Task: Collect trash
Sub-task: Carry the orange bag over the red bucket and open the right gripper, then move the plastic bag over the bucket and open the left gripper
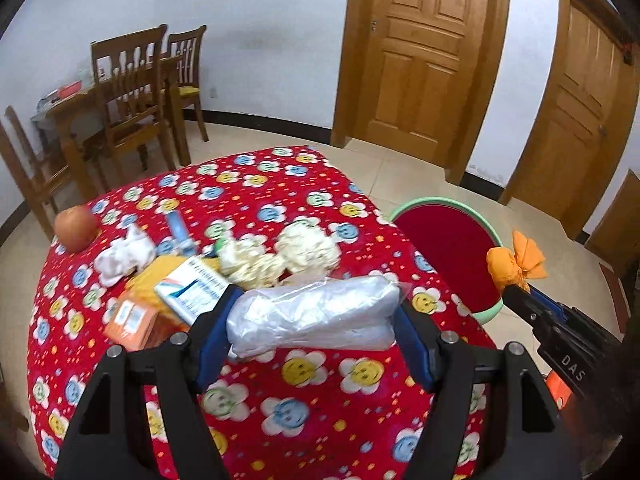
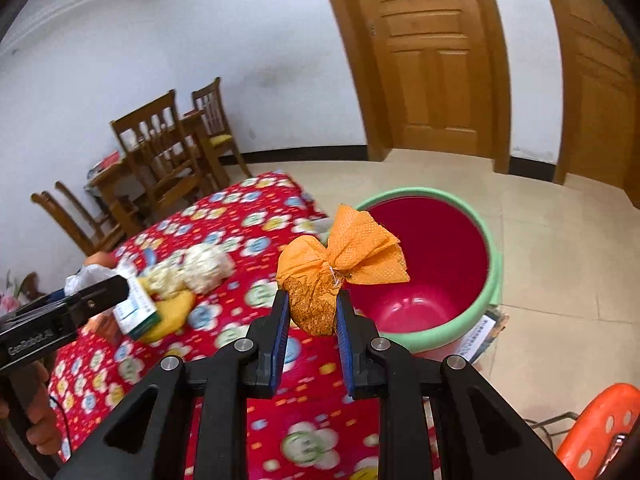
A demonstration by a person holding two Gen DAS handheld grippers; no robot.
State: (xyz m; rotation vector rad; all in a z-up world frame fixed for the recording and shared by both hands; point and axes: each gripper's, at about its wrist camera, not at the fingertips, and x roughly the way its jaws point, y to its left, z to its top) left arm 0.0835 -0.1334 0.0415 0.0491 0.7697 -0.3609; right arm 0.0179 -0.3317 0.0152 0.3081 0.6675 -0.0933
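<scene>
Both pairs of jaws are closed on something. On the left gripper (image 1: pixel 316 320) the blue pads stand wide apart and press the two ends of a crumpled clear plastic bag (image 1: pixel 316 316), which hangs in the lower middle of the left wrist view, above the red flowered tablecloth (image 1: pixel 304 412). On the right gripper (image 2: pixel 313 312) the jaws are narrow and squeeze an orange tied pouch (image 2: pixel 316 280); its knotted top spreads like a bow toward the upper right, over the edge of the bin. In the left wrist view this pouch (image 1: pixel 512 264) shows at the right side, at the tip of the right gripper.

A bin (image 2: pixel 486 288) with a green rim and red inside stands on the tiled floor at the centre right of the right wrist view, just beside the table corner.

More things lie on the cloth in the middle left of the left wrist view: two pale crumpled paper balls (image 1: pixel 280 258), a white tissue (image 1: pixel 124 254), a small white and blue box (image 1: pixel 192 288), an orange carton (image 1: pixel 134 320) and an apple (image 1: pixel 76 228) near the left edge. Wooden chairs (image 1: pixel 132 92) stand at the upper left, and wooden doors (image 1: pixel 420 56) at the upper right.
</scene>
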